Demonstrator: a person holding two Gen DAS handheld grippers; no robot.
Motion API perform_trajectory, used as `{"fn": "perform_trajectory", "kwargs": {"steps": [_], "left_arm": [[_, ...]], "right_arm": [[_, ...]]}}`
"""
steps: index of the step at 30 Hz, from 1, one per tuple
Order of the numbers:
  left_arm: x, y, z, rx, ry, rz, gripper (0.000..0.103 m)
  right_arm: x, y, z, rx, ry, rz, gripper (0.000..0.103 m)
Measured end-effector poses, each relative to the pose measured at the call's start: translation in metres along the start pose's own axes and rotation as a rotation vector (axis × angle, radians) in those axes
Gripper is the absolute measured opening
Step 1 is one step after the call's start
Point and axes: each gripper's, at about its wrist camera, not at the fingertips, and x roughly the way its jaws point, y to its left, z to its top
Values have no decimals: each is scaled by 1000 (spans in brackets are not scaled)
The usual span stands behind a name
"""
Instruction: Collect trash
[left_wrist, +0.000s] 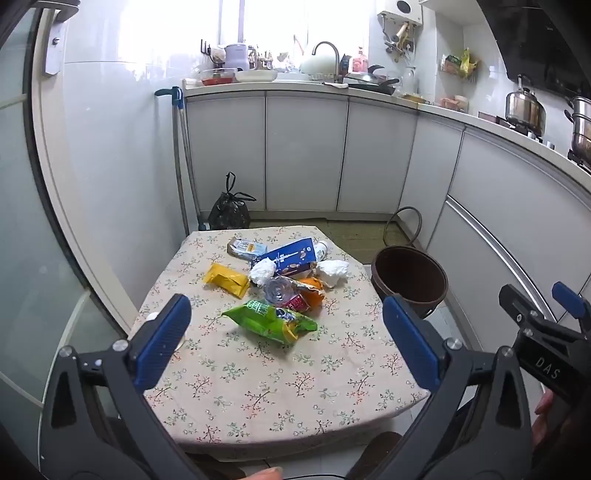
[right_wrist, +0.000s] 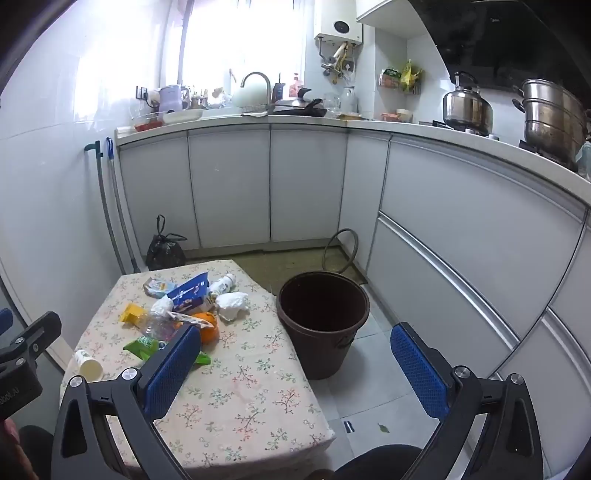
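Observation:
A pile of trash lies on the floral-cloth table (left_wrist: 258, 387): a green snack bag (left_wrist: 269, 321), a yellow packet (left_wrist: 226, 279), a blue carton (left_wrist: 290, 258), crumpled tissues (left_wrist: 332, 272), a crushed clear bottle (left_wrist: 277, 288) and an orange (right_wrist: 208, 326). A paper cup (right_wrist: 88, 365) lies on its side near the table's left edge. The empty brown bin (right_wrist: 323, 325) stands on the floor to the right of the table. My left gripper (left_wrist: 286, 306) hovers open over the near half of the table, short of the pile. My right gripper (right_wrist: 295, 332) is open too, held toward the bin, with nothing in it.
A tied black bag (left_wrist: 229, 214) sits on the floor behind the table beside two mop handles (left_wrist: 181, 147). White cabinets (right_wrist: 461, 221) run along the back and right, with pots on the counter. A wire ring (right_wrist: 341, 251) leans behind the bin.

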Motion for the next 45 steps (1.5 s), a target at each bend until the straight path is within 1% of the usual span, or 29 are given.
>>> {"fn": "perform_trajectory", "kwargs": {"steps": [2,3,5,6,8,9,11,14,32,45], "left_arm": [[1,0,0,-10,2,-5,103],[1,0,0,-9,3,-7,103],[2,1,1,-10,3,-14,103],[0,3,1,-14,-2,-19,103],[-3,6,1,-23,-1,-21,103],[-3,9,2,-28,1,-25,103],[1,9,5,-27,9,-25,103],[-6,0,2,-12,-9,-12,103],[-8,1,1,-21,-15,-21,103],[-5,3,0,-27,-12,-23,103]], "right_arm": [[1,-1,-3,6,15,10,103],[-7,1,-1,-8,-15,-2,103],[-11,1,-3,-5,-14,-2,103],[-2,0,2,-5,22,4,103],[0,0,2,-11,22,5,103],[-3,-1,0,-15,8,9,103],[-3,-2,-1,-19,10,17,103],[-4,-1,-1,-20,12,16,103],[-5,3,0,-31,-2,36,103],[-8,1,2,-28,-12,21,103]]}}
